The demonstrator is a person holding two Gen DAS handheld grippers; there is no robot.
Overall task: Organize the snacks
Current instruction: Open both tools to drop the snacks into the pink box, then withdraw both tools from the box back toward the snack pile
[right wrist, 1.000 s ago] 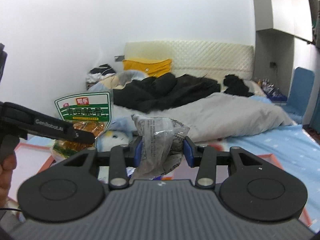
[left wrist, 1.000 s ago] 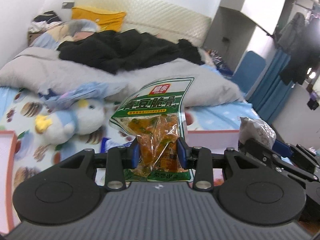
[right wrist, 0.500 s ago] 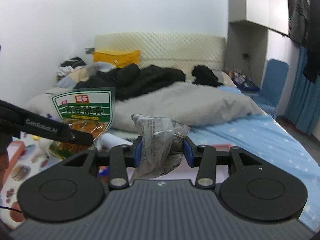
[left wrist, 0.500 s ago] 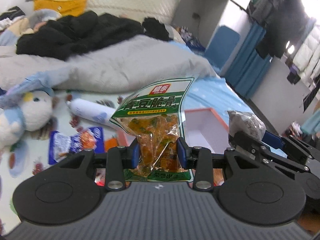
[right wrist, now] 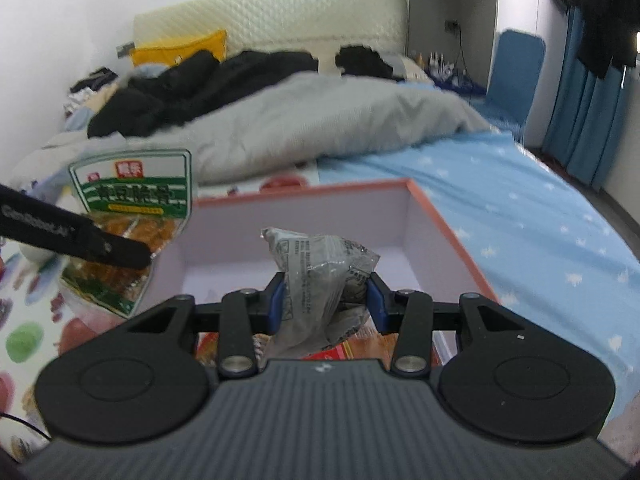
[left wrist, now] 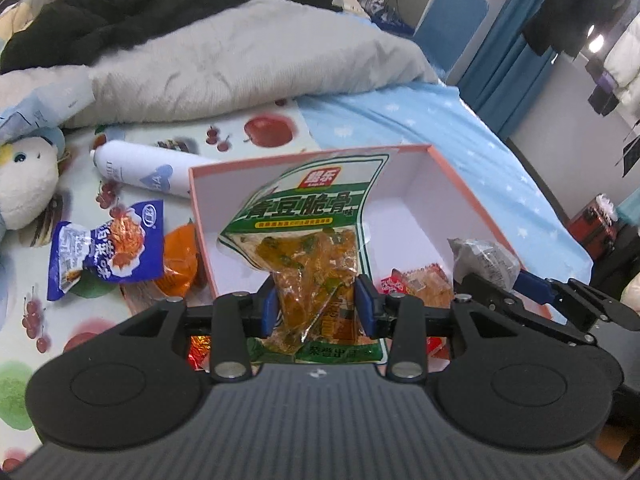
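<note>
Snacks under inspection: a green snack packet (left wrist: 308,240) and a grey crumpled packet (right wrist: 320,284), each held above an open pink-rimmed box (left wrist: 460,184) on the bed.

Obscured items: the lower box interior is covered in both views by the gripper bodies; only part of a red-and-orange packet (left wrist: 420,280) shows inside it, and its print is unreadable. An orange packet (left wrist: 180,264) outside the box's left wall is half hidden behind a blue-and-white snack bag (left wrist: 108,248). A plush toy (left wrist: 24,188) is cut off at the left edge. The grey packet's lettering is too small to read. The right-wrist view is blurred toward the far bed.

Jaws: the left gripper (left wrist: 318,308) stands partly closed, blue pads pressing the lower half of the green snack packet, which stands upright. The right gripper (right wrist: 326,304) is likewise partly closed, clenched on the grey crumpled packet. In the left-wrist view the right gripper's tip sits over the box's right side.

A white bottle (left wrist: 140,168) lies on the fruit-print sheet (left wrist: 260,136) beyond the box.
</note>
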